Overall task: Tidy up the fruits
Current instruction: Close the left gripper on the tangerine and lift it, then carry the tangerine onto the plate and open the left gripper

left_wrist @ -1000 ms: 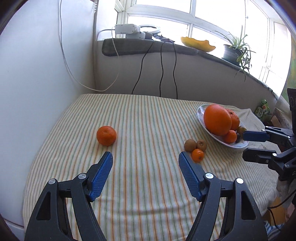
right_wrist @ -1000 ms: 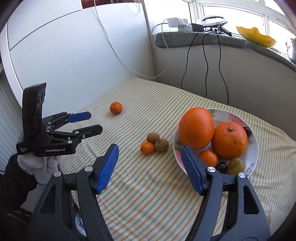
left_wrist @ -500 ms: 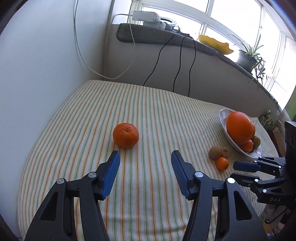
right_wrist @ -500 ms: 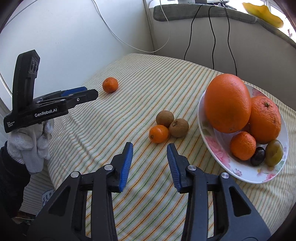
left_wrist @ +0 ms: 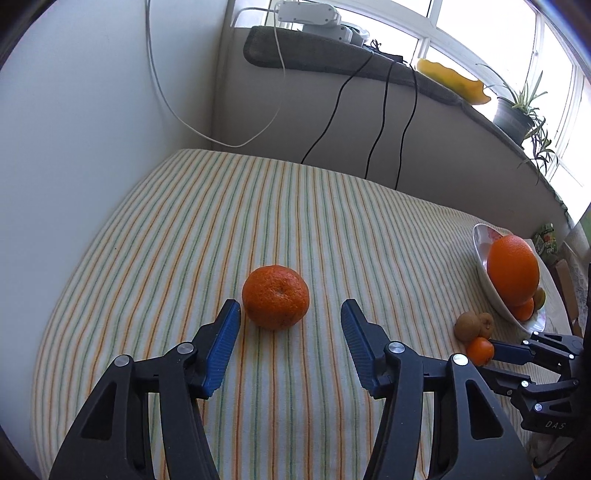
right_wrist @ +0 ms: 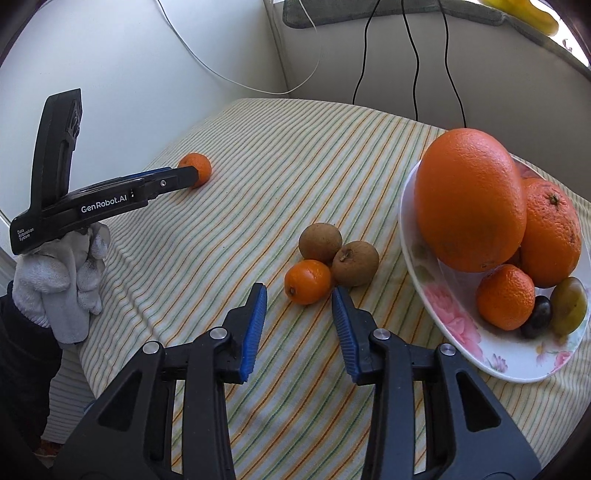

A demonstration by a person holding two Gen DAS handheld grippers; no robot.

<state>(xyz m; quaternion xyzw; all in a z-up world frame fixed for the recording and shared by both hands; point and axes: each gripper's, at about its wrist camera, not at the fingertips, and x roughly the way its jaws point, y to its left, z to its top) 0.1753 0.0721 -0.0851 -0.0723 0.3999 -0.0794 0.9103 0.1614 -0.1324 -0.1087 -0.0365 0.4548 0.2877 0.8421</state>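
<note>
A mandarin (left_wrist: 275,295) lies on the striped tablecloth (left_wrist: 258,206). My left gripper (left_wrist: 289,305) stands open around its near side, pads apart from the peel. To the right, a small orange fruit (right_wrist: 308,281) lies against two brown fruits (right_wrist: 319,242) (right_wrist: 354,262). My right gripper (right_wrist: 299,290) is open with its tips at either side of that fruit's near edge, not pressing it. A flowered plate (right_wrist: 454,321) holds a large orange (right_wrist: 469,199), an orange (right_wrist: 550,236), a mandarin (right_wrist: 506,295) and two plums.
White walls close off the table's left and far sides, with cables (left_wrist: 376,122) hanging down the far one. The sill above carries a power strip (left_wrist: 306,14), a yellow dish (left_wrist: 454,79) and a potted plant (left_wrist: 517,110). A gloved hand (right_wrist: 62,280) holds the left gripper.
Both grippers narrowed their jaws and moved forward and down. The left came up to the lone mandarin, the right up to the small orange fruit.
</note>
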